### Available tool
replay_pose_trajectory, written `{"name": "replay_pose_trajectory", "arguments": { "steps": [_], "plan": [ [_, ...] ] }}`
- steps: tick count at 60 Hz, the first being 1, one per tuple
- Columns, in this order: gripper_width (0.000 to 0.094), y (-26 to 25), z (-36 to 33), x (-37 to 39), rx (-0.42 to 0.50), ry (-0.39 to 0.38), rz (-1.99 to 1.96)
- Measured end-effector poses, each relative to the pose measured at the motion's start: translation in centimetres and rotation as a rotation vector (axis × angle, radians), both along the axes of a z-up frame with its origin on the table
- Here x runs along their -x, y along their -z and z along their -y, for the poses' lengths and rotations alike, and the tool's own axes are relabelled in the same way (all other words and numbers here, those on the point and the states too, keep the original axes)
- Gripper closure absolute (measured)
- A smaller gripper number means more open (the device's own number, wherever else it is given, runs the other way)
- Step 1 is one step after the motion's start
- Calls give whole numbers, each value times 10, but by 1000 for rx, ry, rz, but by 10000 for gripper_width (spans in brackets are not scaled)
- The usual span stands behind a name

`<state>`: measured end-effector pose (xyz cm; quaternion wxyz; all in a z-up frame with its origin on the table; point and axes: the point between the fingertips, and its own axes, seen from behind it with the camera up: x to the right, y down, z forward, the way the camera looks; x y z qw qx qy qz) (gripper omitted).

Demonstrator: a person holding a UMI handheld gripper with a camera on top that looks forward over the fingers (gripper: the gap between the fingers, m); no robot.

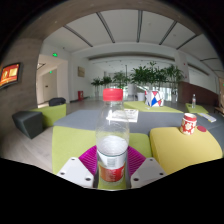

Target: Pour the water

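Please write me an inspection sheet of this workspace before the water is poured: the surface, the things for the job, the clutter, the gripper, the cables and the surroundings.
Surface: yellow-green table, bare near the fingers.
Job's things: clear plastic bottle with a red cap and red label, upright between the fingers; red-patterned mug beyond it on a yellow surface, apart from the bottle.
Clutter: second patterned cup and papers on the far table.
Gripper: gripper has a pink pad at each side of the bottle's lower part; firm pressing cannot be confirmed.
Cables: nothing seen.
Surroundings: open office hall, potted plants at the back, dark armchair to one side.
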<state>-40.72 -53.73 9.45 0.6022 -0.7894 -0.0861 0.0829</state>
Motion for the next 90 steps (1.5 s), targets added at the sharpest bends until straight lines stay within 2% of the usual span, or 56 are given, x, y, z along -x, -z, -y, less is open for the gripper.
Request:
{"name": "replay_pose_trajectory", "arguments": {
  "steps": [6,18,25,30,35,40,51,53,54,58,71,72,73,76,81,90],
  "plan": [
    [571,-39,-4,6,-31,-40,-124],
    [574,-163,-41,-24,-89,-183,-570],
    [576,-217,-66,-56,-52,-243,-913],
    [574,-237,-89,-89,2,-297,-1191],
    [574,-237,-124,-138,39,-315,-1464],
    [573,-227,-147,-178,85,-297,-1704],
    [573,-174,-193,-237,205,-175,-2025],
    [575,-165,-172,-240,225,-160,-2062],
    [575,-156,-199,-243,238,-157,-2087],
    [574,-141,-201,-247,271,-135,-2140],
    [574,-163,-194,-234,360,-198,-2029],
    [575,-166,-193,-233,357,-203,-2002],
    [577,-161,-164,-236,347,-217,-1971],
    [574,-178,-184,-237,311,-227,-1837],
    [574,-197,-165,-256,181,-229,-1557],
    [572,-252,-186,-314,-121,-107,-1001]
  ]
}}
